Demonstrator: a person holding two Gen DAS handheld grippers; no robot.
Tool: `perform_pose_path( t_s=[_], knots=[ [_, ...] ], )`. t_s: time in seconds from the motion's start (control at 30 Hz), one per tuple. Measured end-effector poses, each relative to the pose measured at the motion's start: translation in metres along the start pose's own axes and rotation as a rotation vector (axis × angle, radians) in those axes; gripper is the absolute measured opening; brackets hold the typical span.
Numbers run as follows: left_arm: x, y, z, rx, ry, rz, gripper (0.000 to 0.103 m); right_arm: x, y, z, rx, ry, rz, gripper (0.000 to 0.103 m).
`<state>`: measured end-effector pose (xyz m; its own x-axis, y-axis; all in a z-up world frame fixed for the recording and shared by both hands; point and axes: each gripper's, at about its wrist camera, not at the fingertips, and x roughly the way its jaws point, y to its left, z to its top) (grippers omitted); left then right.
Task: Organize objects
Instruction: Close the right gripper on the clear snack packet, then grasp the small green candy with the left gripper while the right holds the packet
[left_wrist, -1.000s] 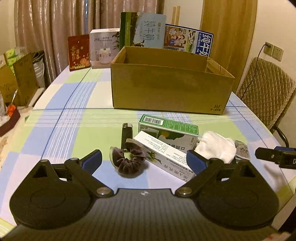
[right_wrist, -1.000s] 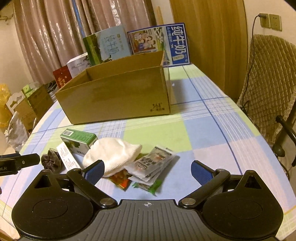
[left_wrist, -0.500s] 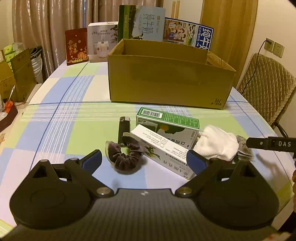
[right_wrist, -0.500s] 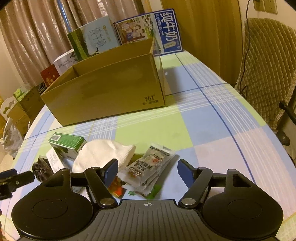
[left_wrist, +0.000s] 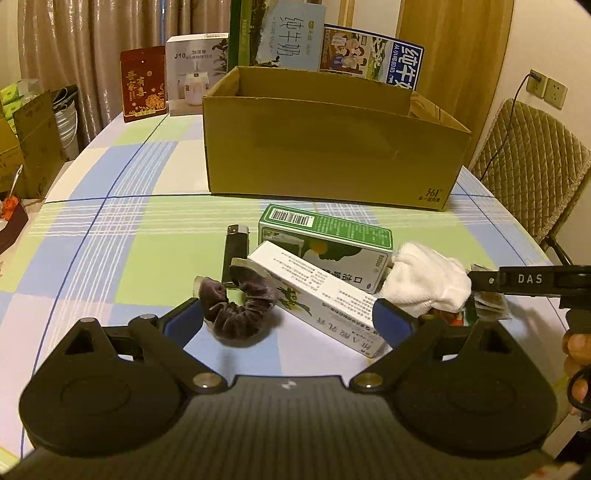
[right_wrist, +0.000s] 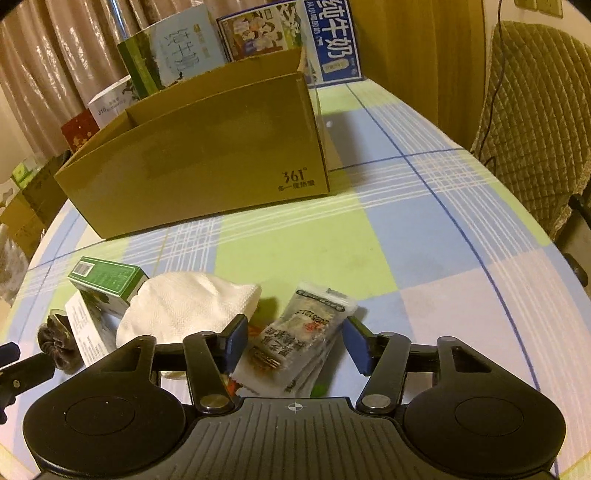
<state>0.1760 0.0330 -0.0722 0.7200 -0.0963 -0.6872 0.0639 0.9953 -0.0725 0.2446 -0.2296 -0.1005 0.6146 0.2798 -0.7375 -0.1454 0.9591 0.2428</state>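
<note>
An open cardboard box (left_wrist: 332, 147) (right_wrist: 207, 162) stands at mid-table. In front of it lie a green carton (left_wrist: 325, 240) (right_wrist: 107, 280), a white carton (left_wrist: 321, 291), a black lighter (left_wrist: 234, 247), a dark velvet scrunchie (left_wrist: 236, 306) (right_wrist: 59, 343), a white cloth (left_wrist: 424, 280) (right_wrist: 184, 306) and a pile of snack packets (right_wrist: 306, 339). My left gripper (left_wrist: 288, 317) is open, its fingers either side of the scrunchie and the white carton's end. My right gripper (right_wrist: 293, 343) is open but narrowed, straddling the snack packets.
Milk cartons (left_wrist: 291, 37) and gift boxes (left_wrist: 192, 74) stand behind the cardboard box. A quilted chair (right_wrist: 532, 110) sits at the table's right edge. Bags and boxes (left_wrist: 29, 140) crowd the floor on the left. A hand (left_wrist: 576, 354) holds the right gripper.
The right gripper dropped toward the snack packets and its fingers narrowed around them. The left gripper moved forward and lower, up to the scrunchie and white carton.
</note>
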Motion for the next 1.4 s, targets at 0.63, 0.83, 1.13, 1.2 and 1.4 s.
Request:
perform_pose_path(
  t_s=[0.63,0.83,1.13,1.2,1.4],
  knots=[
    [-0.008,-0.02,-0.009,0.087,-0.022,-0.043,0.096,-0.038,-0.02,-0.011,-0.005,-0.026,-0.065,0.031],
    [-0.006,-0.043,-0.019,0.156,-0.018,-0.091,0.096,-0.035,-0.024,-0.02,-0.058,0.007,-0.085,0.031],
    [-0.01,-0.04,-0.027,0.157,-0.014,-0.094,0.096,-0.033,0.003,-0.039,-0.078,0.095,0.159,0.031],
    [-0.01,-0.035,-0.029,0.152,-0.003,-0.084,0.096,-0.029,0.01,-0.042,-0.066,0.115,0.229,0.031],
    [-0.007,-0.045,-0.039,0.181,0.038,-0.134,0.091,-0.035,0.004,-0.036,-0.083,0.071,0.131,0.031]
  ],
)
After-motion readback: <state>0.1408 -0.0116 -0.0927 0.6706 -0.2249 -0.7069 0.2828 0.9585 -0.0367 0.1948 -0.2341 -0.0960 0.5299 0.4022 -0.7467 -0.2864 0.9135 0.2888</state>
